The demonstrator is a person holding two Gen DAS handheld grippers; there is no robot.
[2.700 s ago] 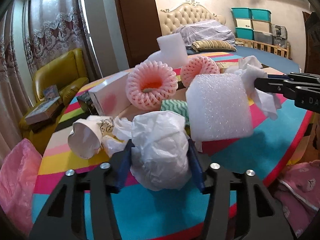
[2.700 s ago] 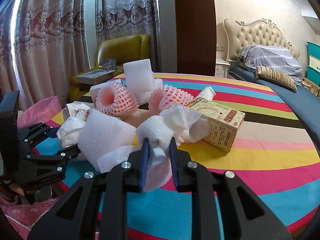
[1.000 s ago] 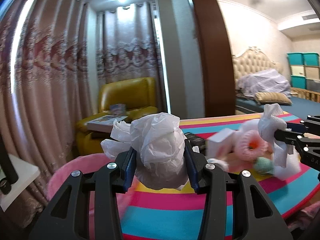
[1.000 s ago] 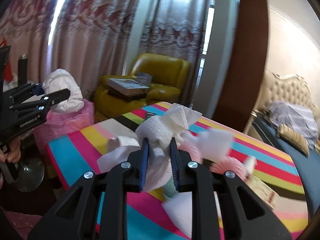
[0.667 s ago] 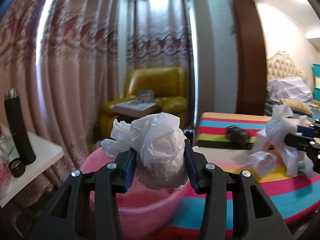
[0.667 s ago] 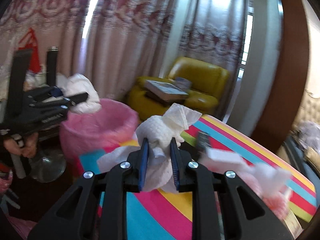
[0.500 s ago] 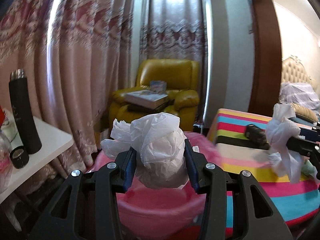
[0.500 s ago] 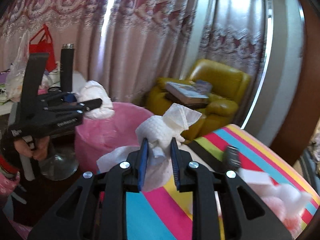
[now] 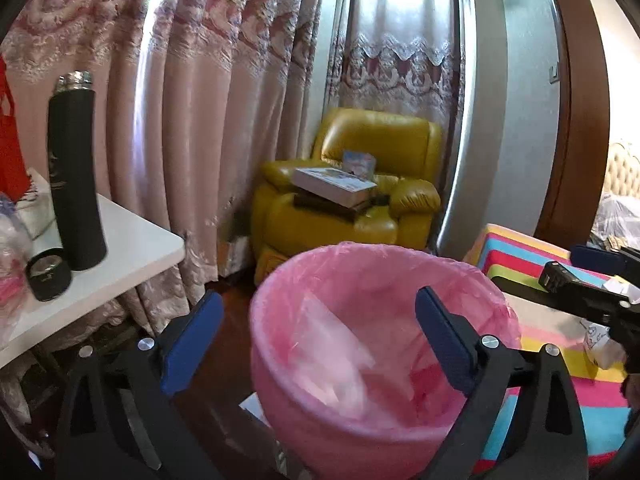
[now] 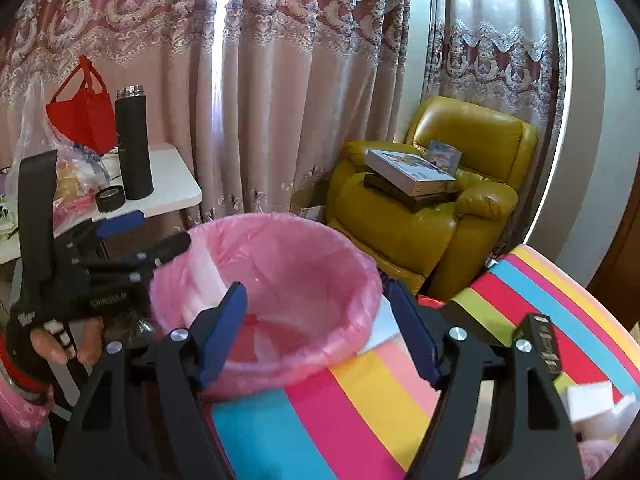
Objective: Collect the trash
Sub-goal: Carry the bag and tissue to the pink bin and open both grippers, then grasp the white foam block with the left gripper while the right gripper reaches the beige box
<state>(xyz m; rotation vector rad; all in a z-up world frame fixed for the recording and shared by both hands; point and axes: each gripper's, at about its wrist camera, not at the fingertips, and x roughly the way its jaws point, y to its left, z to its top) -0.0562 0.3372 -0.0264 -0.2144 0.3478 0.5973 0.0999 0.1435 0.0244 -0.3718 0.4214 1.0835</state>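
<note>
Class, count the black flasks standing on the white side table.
1: the flask stands upright near the table's front edge, beside a tape roll. Bags behind could hide more.

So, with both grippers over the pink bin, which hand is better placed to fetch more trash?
Probably right. Both sets of jaws have just been opening, nothing between them. The right gripper is above the striped table, foam scraps nearby; the left gripper hangs over the bin, farther away.

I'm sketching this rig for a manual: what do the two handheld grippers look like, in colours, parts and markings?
Both are matte black plastic. The left gripper and right gripper each have two angular fingers lined with blue pads, joined by silver screws. Seen from the right wrist, the left gripper's body carries small white lettering, too blurred to read, and a tall black upright post.
</note>
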